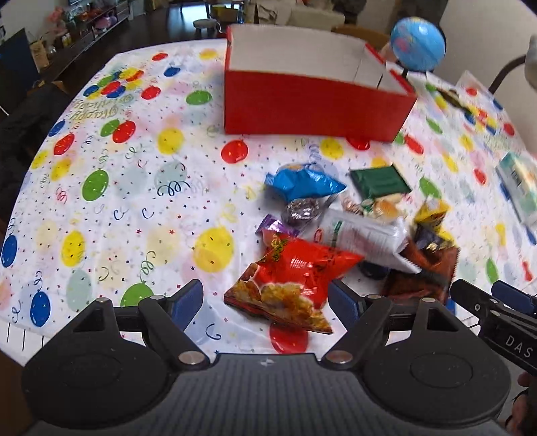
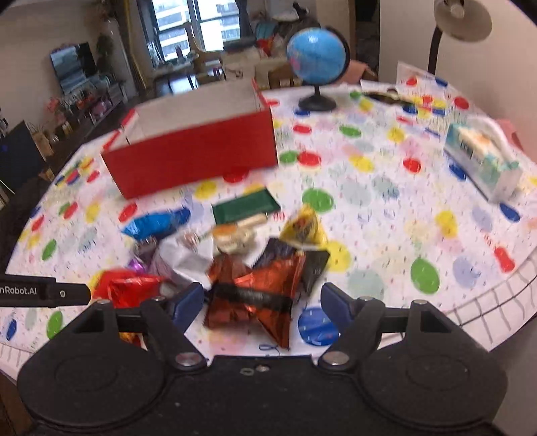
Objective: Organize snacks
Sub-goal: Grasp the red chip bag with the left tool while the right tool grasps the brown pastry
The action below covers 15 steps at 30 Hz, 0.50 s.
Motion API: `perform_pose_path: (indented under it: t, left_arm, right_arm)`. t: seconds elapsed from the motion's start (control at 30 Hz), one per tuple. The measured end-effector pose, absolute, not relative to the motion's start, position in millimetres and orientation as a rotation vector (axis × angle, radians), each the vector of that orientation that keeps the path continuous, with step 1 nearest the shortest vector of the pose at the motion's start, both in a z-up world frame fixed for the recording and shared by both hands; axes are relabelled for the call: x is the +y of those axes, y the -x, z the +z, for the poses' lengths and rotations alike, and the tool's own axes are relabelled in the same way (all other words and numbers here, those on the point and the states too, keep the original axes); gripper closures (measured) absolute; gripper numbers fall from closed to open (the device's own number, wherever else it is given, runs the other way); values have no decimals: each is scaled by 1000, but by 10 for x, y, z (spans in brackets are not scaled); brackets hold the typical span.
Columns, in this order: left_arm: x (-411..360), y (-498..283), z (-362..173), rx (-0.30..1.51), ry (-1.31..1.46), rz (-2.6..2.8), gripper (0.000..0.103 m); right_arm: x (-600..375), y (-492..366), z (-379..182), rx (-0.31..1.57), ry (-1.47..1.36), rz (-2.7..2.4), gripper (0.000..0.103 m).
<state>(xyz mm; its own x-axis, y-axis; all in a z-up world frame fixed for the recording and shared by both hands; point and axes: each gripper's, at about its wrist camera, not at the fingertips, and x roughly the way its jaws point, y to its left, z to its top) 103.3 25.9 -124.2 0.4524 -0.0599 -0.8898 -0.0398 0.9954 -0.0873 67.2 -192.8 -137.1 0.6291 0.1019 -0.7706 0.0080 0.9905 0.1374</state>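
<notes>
On the table: a balloon-print cloth (image 1: 134, 161) covered the whole top.
Box: a red box (image 1: 312, 107) with a white inside stood open at the far side, nothing visible in it.
Snacks: a loose pile lay on the cloth in front of the box, apart from it.
Red bag: a red chip bag (image 1: 295, 278) lay nearest the left gripper, at the near edge of the pile.
Blue bag: a blue bag (image 1: 302, 182) sat at the far left of the pile, just beside a green packet (image 1: 379, 182).
Others: a white wrapper (image 1: 365, 238), a yellow packet (image 1: 431, 211) and a brown foil bag (image 2: 258, 288) overlapped one another (edges blurred).
Left gripper: the left gripper (image 1: 265, 298) hovered over the red chip bag, jaws apart, pads not pressing on it.
Right gripper: the right gripper (image 2: 261, 303) hung over the brown foil bag, jaws apart, with the bag between them; contact with the pads could not be told.
Globe: a blue globe (image 2: 317, 55) stood on its black stand beyond the box.
Tissues: a tissue pack (image 2: 483, 161) lay well off to the right.
Lamp: a desk lamp (image 2: 463, 20) rose at the far right corner.
</notes>
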Motion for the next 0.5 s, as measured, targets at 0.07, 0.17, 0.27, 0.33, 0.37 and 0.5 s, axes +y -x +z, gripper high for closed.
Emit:
perform_pose_path:
  t: [0.07,0.17,0.27,0.33,0.37,0.5]
  left_arm:
    - [266,-1097,-1341,1127,97,-33,21]
    - [247,-1173,-1479,1167,88,-76,22]
    - [191,-1235,-1571,1180,61,-108,21]
    - [151,-1282,-1605,1183,43,-114,21]
    - [136,-1304,-1622,1183,33,-123,21]
    - [122,-1404,-1717,1210,21,-155,21]
  right_arm:
    - [-1932,-696,-1455,904,-137,57,26]
    - [-1915,-759,-1556,924,-123,67,26]
    - [-1860,-843,-1662,946,-83,77,25]
    - [-1845,-899,-1733,959,-77,82,24]
    - [-1843,-929,-1764,965,-80,80,24]
    - [-1826,-1017,-1852,971,-85,82,21]
